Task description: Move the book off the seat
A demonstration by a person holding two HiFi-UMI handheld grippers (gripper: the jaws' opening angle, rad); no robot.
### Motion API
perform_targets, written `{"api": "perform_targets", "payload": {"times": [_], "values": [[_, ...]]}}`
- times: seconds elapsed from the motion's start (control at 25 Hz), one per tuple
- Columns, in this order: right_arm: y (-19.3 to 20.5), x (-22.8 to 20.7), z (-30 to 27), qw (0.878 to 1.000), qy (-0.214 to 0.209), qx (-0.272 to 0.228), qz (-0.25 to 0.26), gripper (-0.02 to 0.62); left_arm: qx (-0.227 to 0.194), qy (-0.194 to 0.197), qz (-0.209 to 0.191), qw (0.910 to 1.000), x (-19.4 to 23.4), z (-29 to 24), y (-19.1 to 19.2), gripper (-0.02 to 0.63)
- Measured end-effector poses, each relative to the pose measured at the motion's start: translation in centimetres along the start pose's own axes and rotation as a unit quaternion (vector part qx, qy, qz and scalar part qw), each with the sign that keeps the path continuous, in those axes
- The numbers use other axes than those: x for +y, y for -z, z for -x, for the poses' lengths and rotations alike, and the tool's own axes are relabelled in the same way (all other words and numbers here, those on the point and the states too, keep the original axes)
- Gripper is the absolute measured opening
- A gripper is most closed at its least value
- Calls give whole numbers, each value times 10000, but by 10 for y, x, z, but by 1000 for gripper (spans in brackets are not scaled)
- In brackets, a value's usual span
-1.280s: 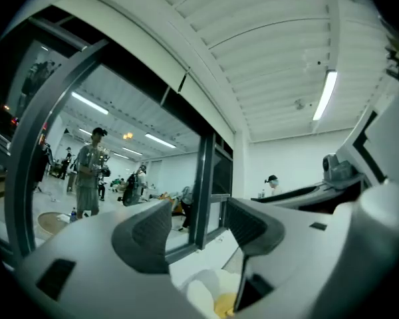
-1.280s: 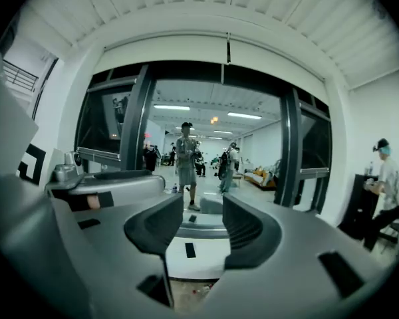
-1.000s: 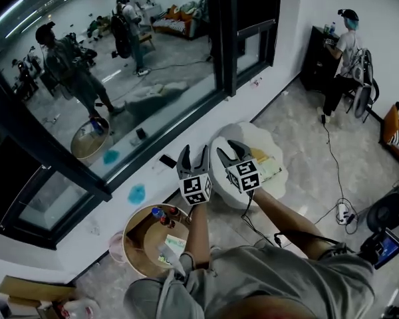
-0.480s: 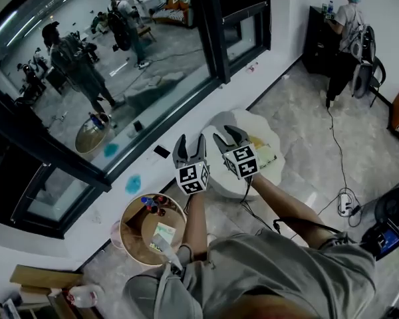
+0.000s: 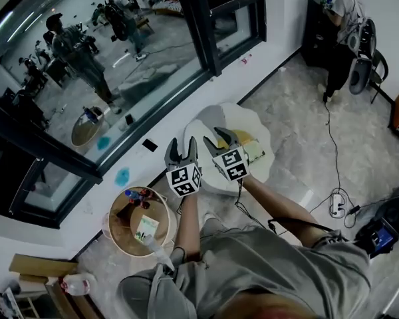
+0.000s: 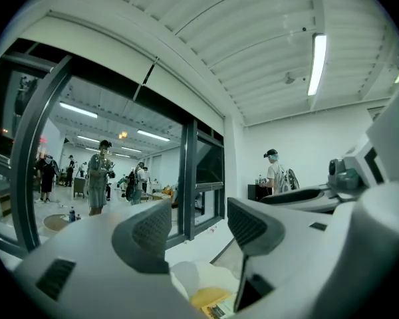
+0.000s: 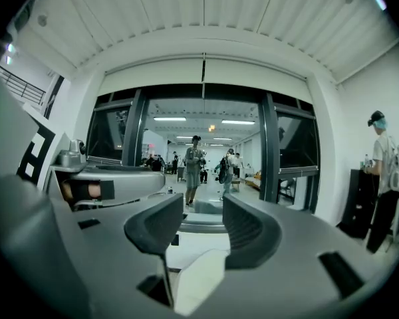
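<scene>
A yellow and green book (image 5: 254,151) lies on the white cloud-shaped seat (image 5: 243,116) below the window. In the head view both grippers hang side by side above the seat's near left edge. My left gripper (image 5: 181,149) is open and empty; along its jaws (image 6: 199,228) I see the book (image 6: 213,300) and the seat (image 6: 185,272) low down. My right gripper (image 5: 216,143) is open too, nothing between its pads (image 7: 203,228), with the seat (image 7: 198,279) beneath it. Neither gripper touches the book.
A round wooden side table (image 5: 161,209) with small bottles and a card stands left of the seat. A dark-framed window (image 5: 206,28) and white sill run behind. A power strip (image 5: 334,208) with cables lies on the floor at right. A person (image 5: 342,18) stands far right.
The head camera has shifted, so grippers, seat and round table sit lower-left in the picture. Both grippers keep the same jaw gap and stay side by side.
</scene>
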State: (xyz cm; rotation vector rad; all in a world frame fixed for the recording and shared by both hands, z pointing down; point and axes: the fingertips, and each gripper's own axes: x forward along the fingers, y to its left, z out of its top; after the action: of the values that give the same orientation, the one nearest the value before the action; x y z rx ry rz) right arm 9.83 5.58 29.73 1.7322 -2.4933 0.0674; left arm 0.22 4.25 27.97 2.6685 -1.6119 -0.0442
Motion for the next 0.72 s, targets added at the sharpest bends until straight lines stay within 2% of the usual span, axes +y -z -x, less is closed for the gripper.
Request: {"api": "perform_targets", "payload": {"times": [0.32,0.56,0.72], "values": [[-4,-57,-7,9998,203,-52,-23,193,-67,60,109,9999,-20,-53,2,255],[6,-160,-7,9967,805,107,78,193,-54,488,371,9981,-73,-148,20,255],[-3,-226,-27,9933,1105,232,248,193,-257,847,510,9948,-105,-218,4,255]]}}
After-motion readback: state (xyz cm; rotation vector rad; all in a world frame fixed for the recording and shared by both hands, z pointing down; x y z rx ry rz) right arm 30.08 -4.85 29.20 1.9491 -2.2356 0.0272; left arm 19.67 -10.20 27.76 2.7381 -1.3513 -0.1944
